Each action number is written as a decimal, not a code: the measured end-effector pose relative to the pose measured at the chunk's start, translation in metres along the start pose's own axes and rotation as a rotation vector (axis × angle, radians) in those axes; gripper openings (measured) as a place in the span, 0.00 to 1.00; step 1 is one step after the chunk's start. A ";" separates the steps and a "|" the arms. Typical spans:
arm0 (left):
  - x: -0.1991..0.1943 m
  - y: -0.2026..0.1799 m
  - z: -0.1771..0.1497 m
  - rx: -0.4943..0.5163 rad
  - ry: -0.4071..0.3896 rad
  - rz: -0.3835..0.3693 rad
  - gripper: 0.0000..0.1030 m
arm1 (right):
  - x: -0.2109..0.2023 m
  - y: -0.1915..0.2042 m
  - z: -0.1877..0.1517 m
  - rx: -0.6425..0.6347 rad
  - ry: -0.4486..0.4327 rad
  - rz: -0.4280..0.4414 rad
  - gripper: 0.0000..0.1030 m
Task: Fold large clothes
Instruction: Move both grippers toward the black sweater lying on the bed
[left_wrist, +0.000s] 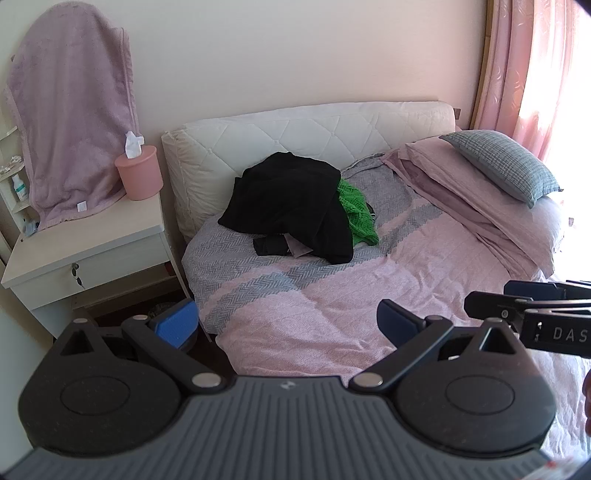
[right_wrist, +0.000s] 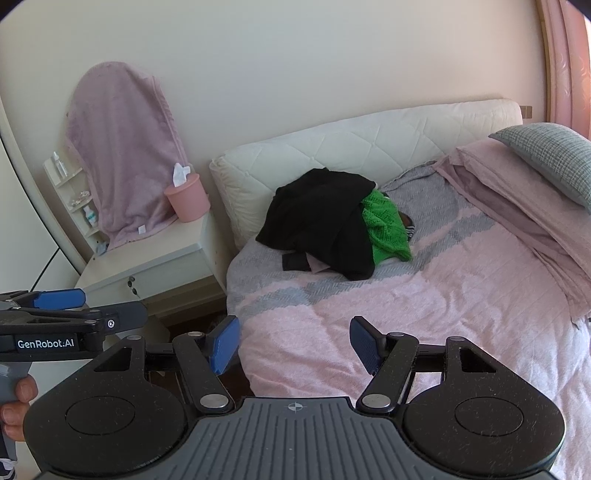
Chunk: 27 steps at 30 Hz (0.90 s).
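A crumpled black garment (left_wrist: 291, 205) (right_wrist: 325, 225) lies heaped at the far end of the bed, near the white headboard. A green knit garment (left_wrist: 356, 212) (right_wrist: 386, 230) pokes out from under its right side. My left gripper (left_wrist: 286, 323) hovers open over the near end of the bed, blue pads wide apart, nothing between them. My right gripper (right_wrist: 293, 343) is also open and empty, well short of the pile. Each gripper shows at the edge of the other's view: the right gripper (left_wrist: 532, 306) and the left gripper (right_wrist: 74, 306).
The bed has a pink and grey cover (left_wrist: 332, 295). Folded pink bedding (left_wrist: 461, 192) and a grey checked pillow (left_wrist: 506, 164) lie at the right. A white nightstand (left_wrist: 85, 247) at the left carries a pink tissue box (left_wrist: 139, 177) and a draped mauve towel (left_wrist: 70, 110).
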<state>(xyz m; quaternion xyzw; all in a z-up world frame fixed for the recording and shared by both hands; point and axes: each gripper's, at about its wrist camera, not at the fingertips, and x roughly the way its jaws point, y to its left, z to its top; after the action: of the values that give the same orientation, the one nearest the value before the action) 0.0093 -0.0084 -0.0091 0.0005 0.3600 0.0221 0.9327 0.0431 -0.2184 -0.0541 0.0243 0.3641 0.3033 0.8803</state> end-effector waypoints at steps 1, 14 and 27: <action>0.000 0.000 0.000 -0.001 0.001 0.001 0.99 | 0.000 0.000 0.000 -0.001 0.001 0.001 0.61; 0.008 0.001 0.005 0.008 0.014 0.005 0.99 | 0.003 -0.005 0.005 0.016 0.005 -0.007 0.61; 0.019 -0.002 0.014 0.018 0.029 0.000 0.99 | 0.009 -0.007 0.009 0.028 0.014 -0.022 0.61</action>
<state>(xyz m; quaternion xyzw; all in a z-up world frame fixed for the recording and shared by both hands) 0.0333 -0.0091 -0.0113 0.0086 0.3735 0.0191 0.9274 0.0579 -0.2178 -0.0546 0.0305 0.3747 0.2884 0.8806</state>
